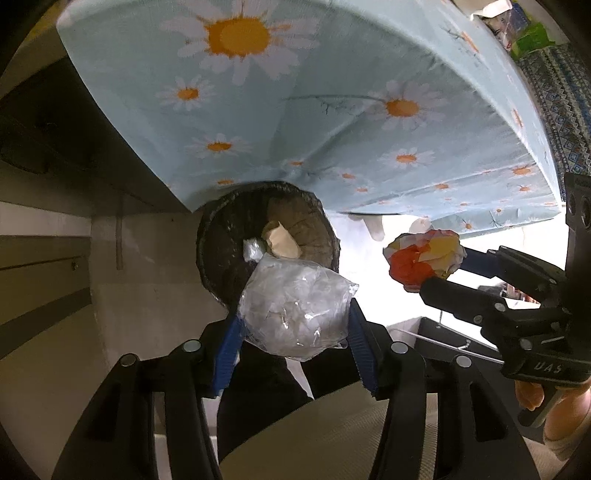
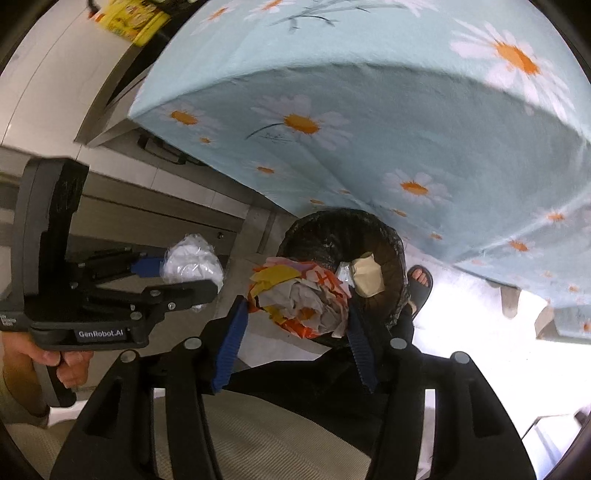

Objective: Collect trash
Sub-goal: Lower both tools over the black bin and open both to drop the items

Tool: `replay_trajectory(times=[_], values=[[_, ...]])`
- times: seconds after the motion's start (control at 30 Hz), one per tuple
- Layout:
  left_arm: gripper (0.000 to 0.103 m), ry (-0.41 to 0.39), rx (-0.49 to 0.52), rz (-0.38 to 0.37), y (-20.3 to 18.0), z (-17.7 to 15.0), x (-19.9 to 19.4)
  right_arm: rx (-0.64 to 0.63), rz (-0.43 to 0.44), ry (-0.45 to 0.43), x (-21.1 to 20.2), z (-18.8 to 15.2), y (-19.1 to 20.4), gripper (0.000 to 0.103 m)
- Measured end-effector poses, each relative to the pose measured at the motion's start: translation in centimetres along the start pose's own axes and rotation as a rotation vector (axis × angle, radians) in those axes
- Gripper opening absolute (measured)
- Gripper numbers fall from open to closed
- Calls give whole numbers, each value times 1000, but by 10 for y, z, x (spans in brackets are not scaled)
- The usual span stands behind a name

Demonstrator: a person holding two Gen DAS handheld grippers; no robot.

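My left gripper (image 1: 295, 325) is shut on a crumpled clear plastic wrapper (image 1: 295, 310) and holds it just above the near rim of a black-lined trash bin (image 1: 221, 236). The bin holds a beige paper wad (image 1: 282, 243) and a small clear scrap. My right gripper (image 2: 295, 314) is shut on a crumpled red, yellow and white wrapper (image 2: 299, 295), held over the bin's (image 2: 332, 229) near rim. The right gripper and its wrapper (image 1: 424, 258) also show in the left wrist view, right of the bin. The left gripper with the plastic (image 2: 192, 264) shows in the right wrist view.
A table with a light blue daisy tablecloth (image 1: 332, 110) hangs over the bin. A foot in a black sandal (image 2: 419, 284) stands right of the bin. Grey cabinet fronts (image 2: 147, 218) are to the left. A yellow packet (image 2: 129, 18) lies at the upper left.
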State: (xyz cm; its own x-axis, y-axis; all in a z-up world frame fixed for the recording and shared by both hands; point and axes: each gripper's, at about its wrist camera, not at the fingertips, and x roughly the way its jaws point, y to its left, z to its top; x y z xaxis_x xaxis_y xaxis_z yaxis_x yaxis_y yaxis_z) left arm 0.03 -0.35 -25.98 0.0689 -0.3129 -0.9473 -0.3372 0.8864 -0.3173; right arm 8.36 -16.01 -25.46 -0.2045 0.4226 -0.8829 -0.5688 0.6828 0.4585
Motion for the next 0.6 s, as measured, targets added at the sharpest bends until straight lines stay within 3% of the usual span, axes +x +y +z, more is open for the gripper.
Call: replay_trajectory(times=[0.07,0.6], values=[[64,4,-7,9,1,1,1,25,4,1,1,0,-5,58],[64,-24,-27,7,10,5,-10,57,4,-37,-12,2,0,59]])
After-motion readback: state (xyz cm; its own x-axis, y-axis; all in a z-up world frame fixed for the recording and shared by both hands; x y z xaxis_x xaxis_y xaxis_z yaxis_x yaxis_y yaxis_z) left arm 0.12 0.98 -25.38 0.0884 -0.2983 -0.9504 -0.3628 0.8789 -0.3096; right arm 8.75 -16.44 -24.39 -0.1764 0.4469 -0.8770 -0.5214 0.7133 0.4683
